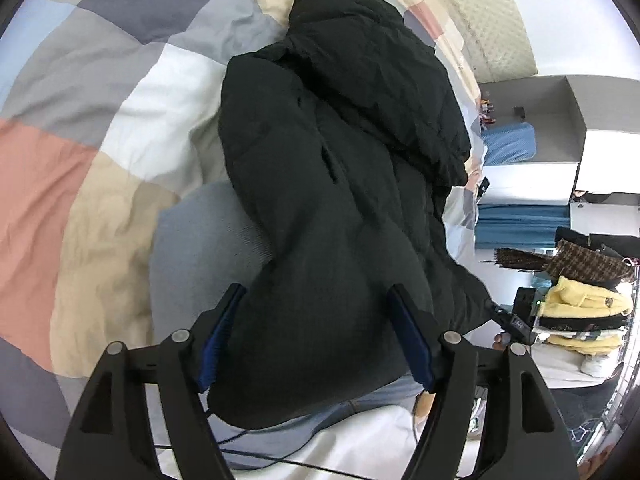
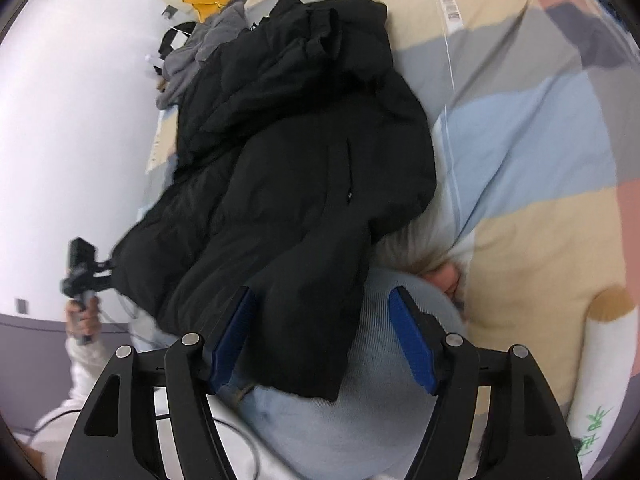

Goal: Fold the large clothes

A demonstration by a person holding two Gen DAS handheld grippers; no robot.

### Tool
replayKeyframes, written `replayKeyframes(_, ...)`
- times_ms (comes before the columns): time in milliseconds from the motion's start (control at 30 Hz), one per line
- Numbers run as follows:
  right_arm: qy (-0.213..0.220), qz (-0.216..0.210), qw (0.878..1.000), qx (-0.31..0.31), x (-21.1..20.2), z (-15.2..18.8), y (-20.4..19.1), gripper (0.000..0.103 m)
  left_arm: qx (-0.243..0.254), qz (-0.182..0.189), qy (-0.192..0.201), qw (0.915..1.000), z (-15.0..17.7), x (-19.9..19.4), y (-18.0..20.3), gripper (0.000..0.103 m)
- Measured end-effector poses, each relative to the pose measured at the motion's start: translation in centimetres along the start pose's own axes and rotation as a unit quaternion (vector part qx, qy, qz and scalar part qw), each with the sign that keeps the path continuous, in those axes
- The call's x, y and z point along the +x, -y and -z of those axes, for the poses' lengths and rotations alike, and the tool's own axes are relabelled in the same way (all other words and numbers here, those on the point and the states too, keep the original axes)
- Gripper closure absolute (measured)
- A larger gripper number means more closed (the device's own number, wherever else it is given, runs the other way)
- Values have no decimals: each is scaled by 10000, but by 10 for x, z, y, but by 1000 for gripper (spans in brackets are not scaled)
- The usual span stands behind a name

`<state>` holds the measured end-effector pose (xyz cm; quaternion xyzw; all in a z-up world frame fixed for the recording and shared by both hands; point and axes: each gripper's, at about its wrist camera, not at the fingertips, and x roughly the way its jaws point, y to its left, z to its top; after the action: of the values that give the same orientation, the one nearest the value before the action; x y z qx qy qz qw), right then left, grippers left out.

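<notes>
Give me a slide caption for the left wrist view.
Open left gripper poised over a black puffer coat on a patchwork duvet.

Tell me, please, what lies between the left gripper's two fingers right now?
In the left wrist view, the black jacket's lower end bulges between the open left gripper's fingers.

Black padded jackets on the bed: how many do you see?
1. The black padded jacket lies lengthwise on the patchwork duvet, its near end between both open grippers. Grey clothing beyond it may hide more.
</notes>
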<state>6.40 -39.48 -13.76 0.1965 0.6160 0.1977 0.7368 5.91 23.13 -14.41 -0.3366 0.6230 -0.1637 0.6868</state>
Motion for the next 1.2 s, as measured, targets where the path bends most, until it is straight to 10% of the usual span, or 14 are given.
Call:
replayKeyframes(333, -269, 56, 9974, -665, 23, 11, -48, 86, 180, 229, 50, 9996, 13, 7, 21, 61)
replayKeyframes(467, 224, 90, 9964, -817, -1, 13, -61, 89, 218, 280, 324, 9988, 12, -5, 26, 83)
replayKeyframes(1200, 2307, -304, 9725, 12, -81, -156, -67, 91, -2, 626, 1647, 9844, -149, -66, 106, 84)
